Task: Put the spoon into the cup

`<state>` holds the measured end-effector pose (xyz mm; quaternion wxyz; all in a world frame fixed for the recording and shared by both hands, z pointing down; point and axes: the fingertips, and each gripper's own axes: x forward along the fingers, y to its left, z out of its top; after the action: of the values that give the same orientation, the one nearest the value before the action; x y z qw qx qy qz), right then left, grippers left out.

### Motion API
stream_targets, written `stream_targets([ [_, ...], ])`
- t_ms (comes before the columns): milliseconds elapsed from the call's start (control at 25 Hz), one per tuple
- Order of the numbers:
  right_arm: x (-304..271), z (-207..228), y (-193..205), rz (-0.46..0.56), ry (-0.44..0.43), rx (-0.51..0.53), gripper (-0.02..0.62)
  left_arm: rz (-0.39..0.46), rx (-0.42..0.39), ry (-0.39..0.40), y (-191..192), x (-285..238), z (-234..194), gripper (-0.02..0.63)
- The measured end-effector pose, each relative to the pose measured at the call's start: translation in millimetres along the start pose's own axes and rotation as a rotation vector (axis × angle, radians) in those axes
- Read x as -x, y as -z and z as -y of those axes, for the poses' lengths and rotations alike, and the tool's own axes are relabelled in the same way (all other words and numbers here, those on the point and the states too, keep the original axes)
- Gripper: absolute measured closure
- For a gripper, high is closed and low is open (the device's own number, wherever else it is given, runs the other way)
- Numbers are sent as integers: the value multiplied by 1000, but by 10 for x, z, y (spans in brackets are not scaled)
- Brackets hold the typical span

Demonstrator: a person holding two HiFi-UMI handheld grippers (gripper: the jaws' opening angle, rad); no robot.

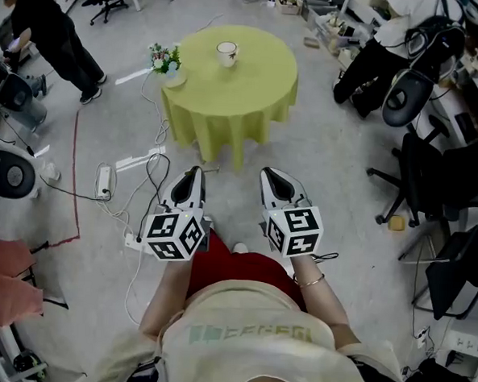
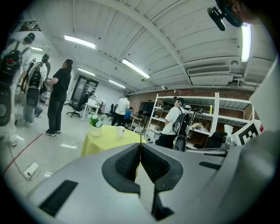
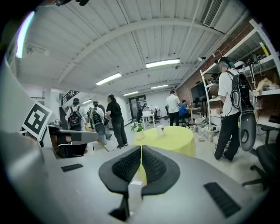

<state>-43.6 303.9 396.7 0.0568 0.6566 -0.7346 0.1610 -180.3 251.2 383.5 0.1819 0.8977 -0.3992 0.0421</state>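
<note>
The left claw (image 2: 140, 148) is seen fully shut, its two black pads pressed together with nothing between them. The right claw (image 3: 141, 149) is likewise closed on nothing. Both are held side by side, low in front of the person's body and above the grey floor (image 1: 345, 176). They are well apart from the round yellow tabletop (image 1: 253, 86) ahead of them. On its far part a white cup (image 1: 226, 53) is stood, with a small pot of flowers (image 1: 165, 58) at the edge, ahead and left of the claws. The spoon cannot be made out in any view.
</note>
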Motion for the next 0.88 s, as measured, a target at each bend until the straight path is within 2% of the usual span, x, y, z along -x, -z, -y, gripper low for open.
stream_targets([
  [480,-180,112,-62,-7,-2,-29,558,18,-3,12,-172,-252,-68,581],
  [880,-734,408,-193,-28,29,-38,558,-6,-7,30,-297,-884,-322,581],
])
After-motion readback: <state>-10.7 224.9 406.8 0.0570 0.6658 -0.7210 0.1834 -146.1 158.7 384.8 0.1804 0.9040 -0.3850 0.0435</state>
